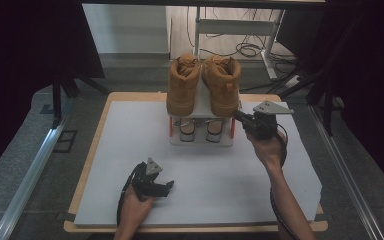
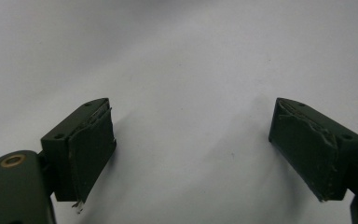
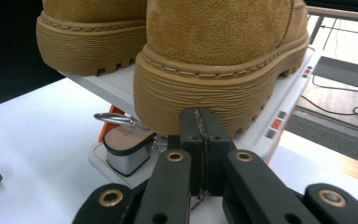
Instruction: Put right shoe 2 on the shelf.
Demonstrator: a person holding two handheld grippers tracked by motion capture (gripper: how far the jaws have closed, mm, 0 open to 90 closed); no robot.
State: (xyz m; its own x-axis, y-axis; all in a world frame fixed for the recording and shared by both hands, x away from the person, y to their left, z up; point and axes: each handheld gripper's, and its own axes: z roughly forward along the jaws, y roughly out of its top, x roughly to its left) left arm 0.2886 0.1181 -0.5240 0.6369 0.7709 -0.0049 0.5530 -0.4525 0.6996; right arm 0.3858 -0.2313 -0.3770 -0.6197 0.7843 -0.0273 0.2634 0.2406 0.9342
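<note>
2 tan suede boots (image 1: pixel 204 82) with ribbed soles stand on a white 2-tier rack (image 1: pixel 202 107); right gripper (image 3: pixel 200 122) jaws pressed together at one heel, left gripper (image 2: pixel 191 149) spread.

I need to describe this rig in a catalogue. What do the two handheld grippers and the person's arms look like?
Both the left gripper and the right gripper are black, each topped by a grey three-cornered plate with small holes and trailing a black cable. Their linkage arms carry brass-coloured pivot rings. The jaws are flat rectangular blocks with worn black pads fixed by small screws. The forearms are bare; no sleeves or gloves can be seen.
</note>
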